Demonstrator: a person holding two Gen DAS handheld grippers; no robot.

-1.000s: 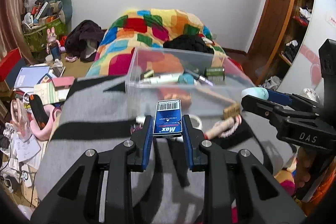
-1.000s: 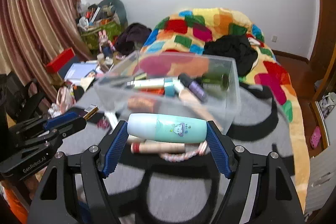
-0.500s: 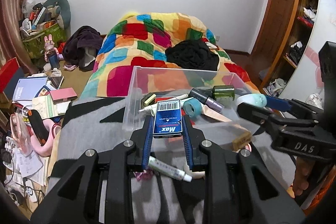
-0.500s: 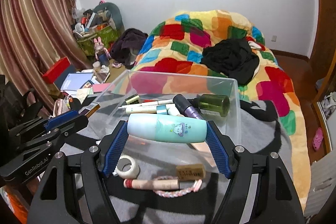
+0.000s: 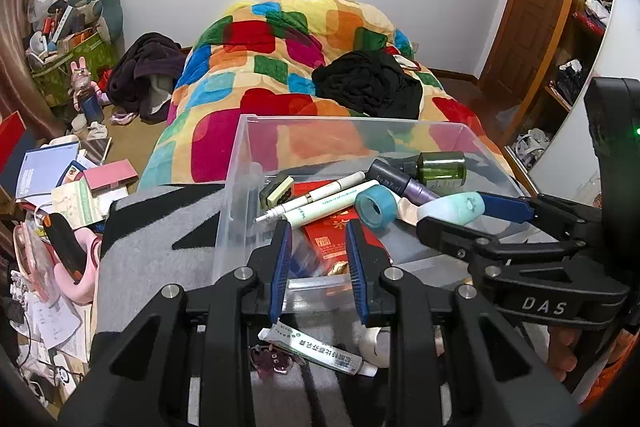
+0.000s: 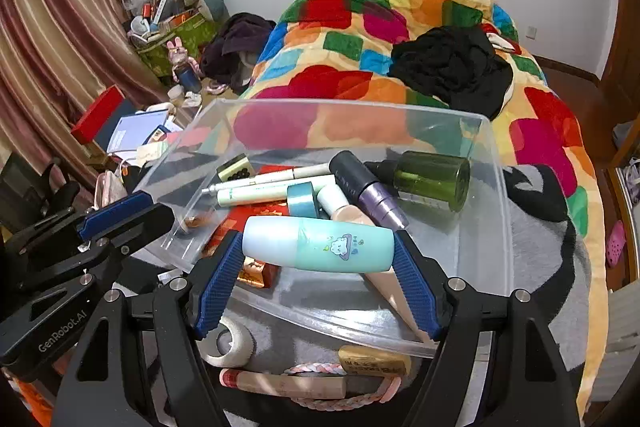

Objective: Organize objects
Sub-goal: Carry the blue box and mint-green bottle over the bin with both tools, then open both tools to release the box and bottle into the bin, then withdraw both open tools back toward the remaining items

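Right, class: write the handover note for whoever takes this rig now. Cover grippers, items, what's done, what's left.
Left gripper: open, above the clear bin's near edge.
Right gripper: shut on the teal bottle, held over the bin.
Done: pens and green bottle lie in the bin.
Left: release the teal bottle into the bin, then probably collect the white tape roll, tube and wooden stick from the grey blanket.

Left gripper (image 5: 318, 259) gapes empty; right gripper (image 6: 318, 281) clamped.
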